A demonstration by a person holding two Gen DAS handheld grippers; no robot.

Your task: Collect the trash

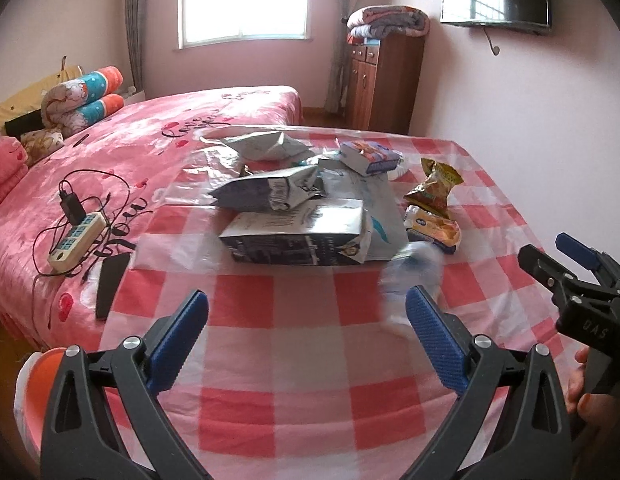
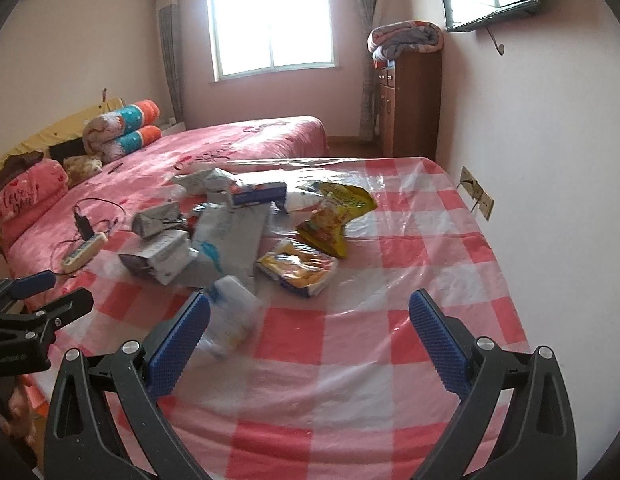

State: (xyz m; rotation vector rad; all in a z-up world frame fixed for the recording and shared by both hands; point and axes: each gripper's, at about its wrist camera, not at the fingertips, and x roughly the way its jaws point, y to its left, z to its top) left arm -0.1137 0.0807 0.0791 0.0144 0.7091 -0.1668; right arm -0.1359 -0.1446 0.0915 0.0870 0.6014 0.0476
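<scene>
A heap of trash lies on the checked table (image 1: 293,360) (image 2: 350,360): grey cartons (image 1: 293,236) (image 2: 157,256), a blue and white box (image 1: 370,156) (image 2: 257,194), yellow snack bags (image 1: 434,188) (image 2: 334,220) and a flat yellow packet (image 1: 434,228) (image 2: 297,270). A blurred clear plastic bottle (image 1: 410,276) (image 2: 229,316) sits nearest, apart from the fingers. My left gripper (image 1: 307,344) stands open over bare cloth in front of the heap. My right gripper (image 2: 310,344) is open too, with the bottle just past its left fingertip. Each gripper shows at the edge of the other's view.
A pink bed (image 1: 149,132) adjoins the table on the left, with a power strip and cables (image 1: 75,236) (image 2: 83,250) and a dark flat object (image 1: 109,280). An orange bin (image 1: 41,372) shows at lower left. A wall with a socket (image 2: 476,192) runs along the right.
</scene>
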